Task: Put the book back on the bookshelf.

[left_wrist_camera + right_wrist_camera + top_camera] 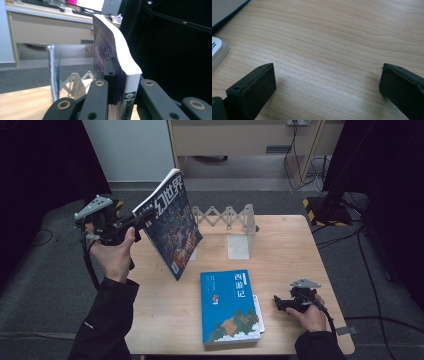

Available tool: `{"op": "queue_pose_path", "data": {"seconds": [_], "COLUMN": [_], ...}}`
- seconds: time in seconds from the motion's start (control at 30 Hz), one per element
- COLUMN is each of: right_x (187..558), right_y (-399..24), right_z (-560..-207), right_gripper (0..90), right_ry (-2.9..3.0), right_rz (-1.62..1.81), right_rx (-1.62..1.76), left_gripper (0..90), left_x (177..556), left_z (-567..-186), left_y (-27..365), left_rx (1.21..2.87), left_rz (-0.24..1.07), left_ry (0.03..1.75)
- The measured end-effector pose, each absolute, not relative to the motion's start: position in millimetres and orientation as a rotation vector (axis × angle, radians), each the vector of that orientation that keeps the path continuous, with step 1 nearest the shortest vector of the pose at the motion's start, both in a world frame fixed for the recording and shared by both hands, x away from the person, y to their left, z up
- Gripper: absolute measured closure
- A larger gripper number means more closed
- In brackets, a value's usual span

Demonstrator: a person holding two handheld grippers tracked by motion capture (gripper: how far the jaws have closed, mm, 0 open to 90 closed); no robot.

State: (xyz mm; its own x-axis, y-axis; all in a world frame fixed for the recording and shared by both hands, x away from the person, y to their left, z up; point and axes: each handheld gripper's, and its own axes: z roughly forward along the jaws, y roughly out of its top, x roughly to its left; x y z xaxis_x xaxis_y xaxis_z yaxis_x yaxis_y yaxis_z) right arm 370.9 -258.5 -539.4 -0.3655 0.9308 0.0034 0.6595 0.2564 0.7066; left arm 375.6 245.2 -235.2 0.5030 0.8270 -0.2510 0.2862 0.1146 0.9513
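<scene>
While clamped on dark book (170, 227), left gripper (131, 222) aloft, right gripper (278, 303) seemingly wide, empty.

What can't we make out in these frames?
- Book under the teal book: high view, covered except a white corner.
- Dark magazine back cover: faces away in high view; seen edge-on in left gripper view.
- Spine text: left gripper view, cut off by bottom edge.
- Right hand-held gripper jaws: too small in high view.
</scene>
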Motion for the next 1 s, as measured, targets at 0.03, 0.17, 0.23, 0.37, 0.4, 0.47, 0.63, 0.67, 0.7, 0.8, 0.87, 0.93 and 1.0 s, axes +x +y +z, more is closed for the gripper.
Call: {"op": "queue_pose_path", "data": {"seconds": [0.03, 0.17, 0.23, 0.37, 0.4, 0.47, 0.63, 0.67, 0.7, 0.8, 0.87, 0.93, 1.0], "right_x": [371, 371, 371, 371, 371, 371, 371, 371, 371, 371, 371, 371, 371], "right_y": [-259, -259, -259, -258, -258, -258, -258, -259, -259, -259, -259, -259, -259], "right_z": [-539, -539, -539, -539, -539, -539, -539, -539, -539, -539, -539, -539, -539], "right_gripper": [1.0, 1.0, 1.0, 1.0, 1.0, 1.0, 1.0, 1.0, 1.0, 1.0, 1.1, 1.0, 1.1], "right_ry": [2.117, 2.117, 2.117, 2.117, 2.117, 2.117, 2.117, 2.119, 2.119, 2.120, 2.119, 2.120, 2.120], "right_rz": [0.879, 0.879, 0.879, 0.879, 0.879, 0.879, 0.879, 0.879, 0.879, 0.879, 0.879, 0.879, 0.879], "right_rx": [1.445, 1.445, 1.445, 1.445, 1.446, 1.446, 1.445, 1.446, 1.446, 1.445, 1.445, 1.443, 1.444], "left_gripper": [82.3, 82.3, 82.3, 82.3, 82.3, 82.3, 82.3, 82.3, 82.3, 82.3, 82.3, 82.3, 82.3], "left_x": [377, 383, 387, 396, 398, 402, 413, 416, 419, 428, 433, 437, 440], "left_z": [-234, -230, -229, -228, -228, -229, -234, -235, -237, -242, -246, -250, -253], "left_y": [245, 247, 247, 244, 242, 239, 232, 231, 228, 222, 218, 215, 212], "left_rx": [1.452, 1.444, 1.439, 1.442, 1.447, 1.444, 1.435, 1.437, 1.440, 1.446, 1.452, 1.453, 1.449], "left_rz": [0.531, 0.566, 0.585, 0.633, 0.644, 0.661, 0.689, 0.689, 0.696, 0.706, 0.710, 0.715, 0.715], "left_ry": [1.035, 1.058, 1.071, 1.096, 1.101, 1.110, 1.133, 1.137, 1.143, 1.157, 1.163, 1.172, 1.180]}}
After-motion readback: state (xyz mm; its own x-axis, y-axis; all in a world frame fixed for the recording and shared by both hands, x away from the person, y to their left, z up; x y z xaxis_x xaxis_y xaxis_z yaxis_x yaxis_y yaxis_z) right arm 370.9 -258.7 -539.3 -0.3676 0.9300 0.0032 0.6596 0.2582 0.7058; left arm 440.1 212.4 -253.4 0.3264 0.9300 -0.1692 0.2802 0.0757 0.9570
